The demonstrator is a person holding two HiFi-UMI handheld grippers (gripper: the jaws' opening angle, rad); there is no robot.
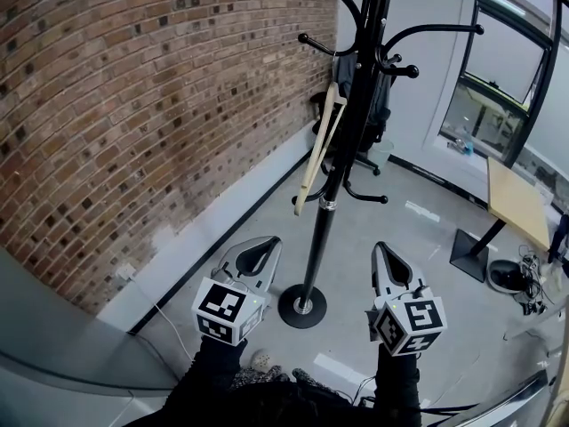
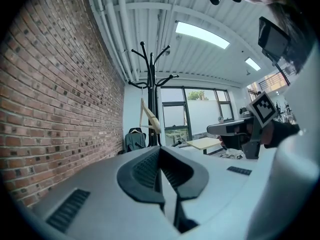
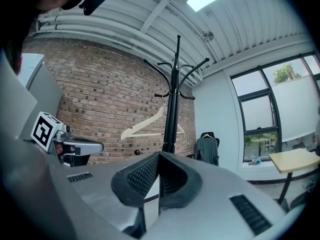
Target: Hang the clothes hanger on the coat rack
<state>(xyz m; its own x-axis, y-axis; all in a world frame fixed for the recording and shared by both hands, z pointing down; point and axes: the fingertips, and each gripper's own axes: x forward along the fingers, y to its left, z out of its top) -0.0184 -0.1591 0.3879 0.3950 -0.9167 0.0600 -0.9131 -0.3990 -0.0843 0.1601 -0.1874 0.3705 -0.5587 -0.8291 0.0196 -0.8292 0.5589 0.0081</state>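
A cream wooden hanger hangs from an arm of the black coat rack, on the rack's brick-wall side. The hanger shows behind the pole in the right gripper view and the hanger hangs edge-on in the left gripper view. My left gripper is low, left of the rack's round base, jaws together and empty. My right gripper sits right of the base, jaws also together with nothing held. Both are well below the hanger and apart from it.
A brick wall runs along the left. A dark garment on a chair stands behind the rack. A light wooden desk is at the right by the windows. Cables lie on the grey floor near it.
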